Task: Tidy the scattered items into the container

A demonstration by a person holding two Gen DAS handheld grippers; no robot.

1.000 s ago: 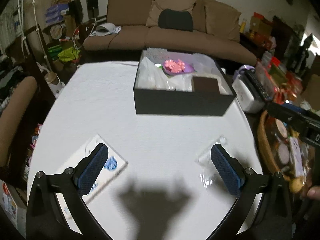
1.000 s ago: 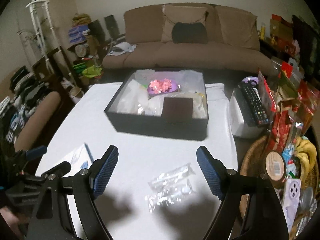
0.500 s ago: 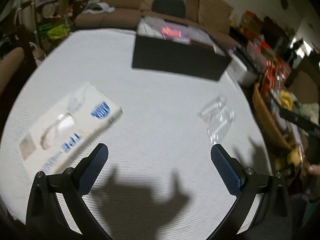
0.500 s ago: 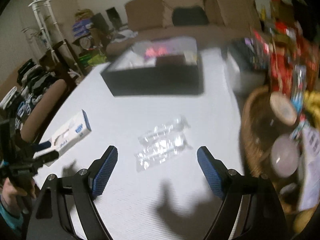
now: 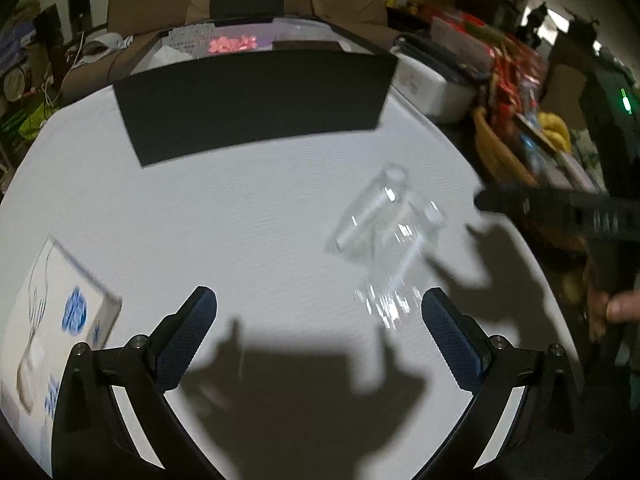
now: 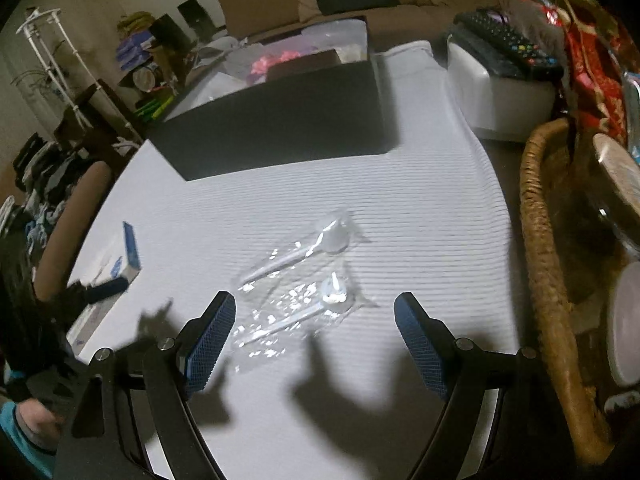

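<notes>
Right gripper hangs jaws apart over the spoon packets, lining up a pickup; left gripper, also spread, holds nothing near the white box.

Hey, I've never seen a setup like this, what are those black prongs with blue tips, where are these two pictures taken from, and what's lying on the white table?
There is no robot here. A person holds a two-finger gripper in each hand, and a wide-angle camera on each one looks along its blue-padded fingers. One picture comes from the left gripper, the other from the right gripper.

On the white ribbed tablecloth lie clear plastic packets holding white spoons and a flat white box with blue print. Behind them stands the black rectangular container, already holding some things.

Both grippers are open and hold nothing. The right one is just over the spoon packets, the left one beside the white box.
</notes>
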